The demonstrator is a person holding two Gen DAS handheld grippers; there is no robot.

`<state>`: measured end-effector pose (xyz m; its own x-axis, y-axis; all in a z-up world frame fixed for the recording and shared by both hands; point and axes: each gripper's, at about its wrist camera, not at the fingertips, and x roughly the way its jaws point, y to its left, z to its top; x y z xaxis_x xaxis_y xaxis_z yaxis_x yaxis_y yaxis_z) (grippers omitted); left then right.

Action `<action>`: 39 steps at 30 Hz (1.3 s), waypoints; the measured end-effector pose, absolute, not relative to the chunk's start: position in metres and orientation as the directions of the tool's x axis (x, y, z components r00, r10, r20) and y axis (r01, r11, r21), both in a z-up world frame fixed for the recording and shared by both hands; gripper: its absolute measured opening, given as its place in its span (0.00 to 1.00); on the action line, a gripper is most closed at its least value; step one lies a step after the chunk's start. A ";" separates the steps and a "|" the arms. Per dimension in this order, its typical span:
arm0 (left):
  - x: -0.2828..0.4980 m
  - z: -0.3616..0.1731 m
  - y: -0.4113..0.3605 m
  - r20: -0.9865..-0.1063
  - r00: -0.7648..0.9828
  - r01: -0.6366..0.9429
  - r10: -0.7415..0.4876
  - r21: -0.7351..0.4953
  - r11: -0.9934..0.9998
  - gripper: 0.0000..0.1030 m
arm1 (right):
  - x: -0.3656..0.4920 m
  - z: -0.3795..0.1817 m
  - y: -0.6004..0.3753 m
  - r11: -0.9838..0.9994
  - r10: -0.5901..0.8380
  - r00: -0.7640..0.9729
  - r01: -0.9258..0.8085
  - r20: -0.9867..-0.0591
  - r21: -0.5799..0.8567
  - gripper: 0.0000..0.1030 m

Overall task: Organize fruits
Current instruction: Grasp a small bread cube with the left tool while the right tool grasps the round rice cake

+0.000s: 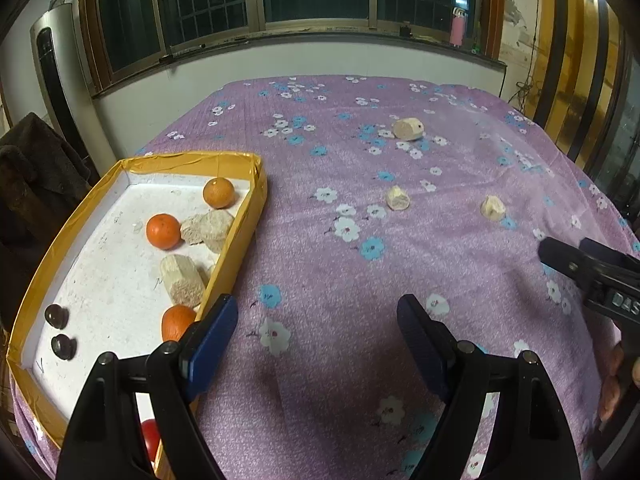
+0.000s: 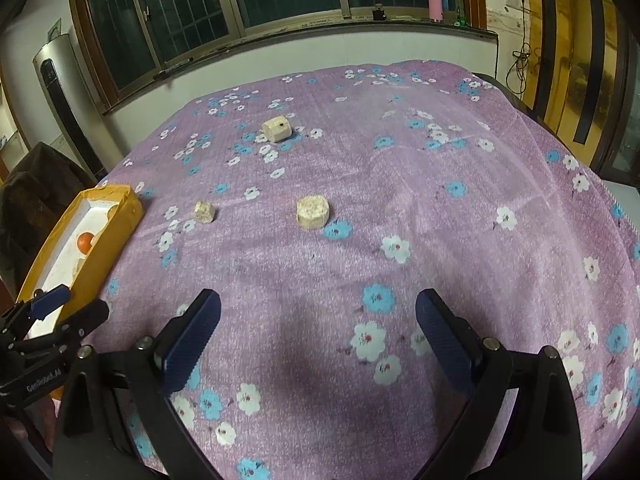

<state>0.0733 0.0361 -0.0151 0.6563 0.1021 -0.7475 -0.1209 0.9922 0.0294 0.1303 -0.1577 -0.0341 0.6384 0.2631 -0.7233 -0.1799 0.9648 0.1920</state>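
A yellow-rimmed white tray (image 1: 256, 200) at the table's left holds three oranges (image 1: 163, 231), several beige chunks (image 1: 208, 226), two dark round fruits (image 1: 56, 315) and a red fruit (image 1: 150, 436). Three beige chunks lie loose on the purple floral cloth: far (image 1: 408, 129), middle (image 1: 397, 198), right (image 1: 493, 208). In the right wrist view they lie far (image 2: 276, 129), left (image 2: 205, 211) and centre (image 2: 313, 212). My left gripper (image 1: 316, 328) is open and empty beside the tray's right wall. My right gripper (image 2: 318, 320) is open and empty above the cloth.
The tray also shows in the right wrist view (image 2: 120, 216). A window wall runs behind the table, with a pink bottle (image 2: 435, 0) on the sill. A standing air conditioner (image 1: 52, 76) and a dark coat (image 1: 36, 168) are at the left.
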 end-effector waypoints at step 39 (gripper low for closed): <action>0.188 -0.040 -0.009 -0.774 0.629 -0.116 0.069 -0.006 0.993 0.69 | 0.175 -0.047 -0.161 0.980 0.201 0.645 -0.122 -0.738 0.160 0.30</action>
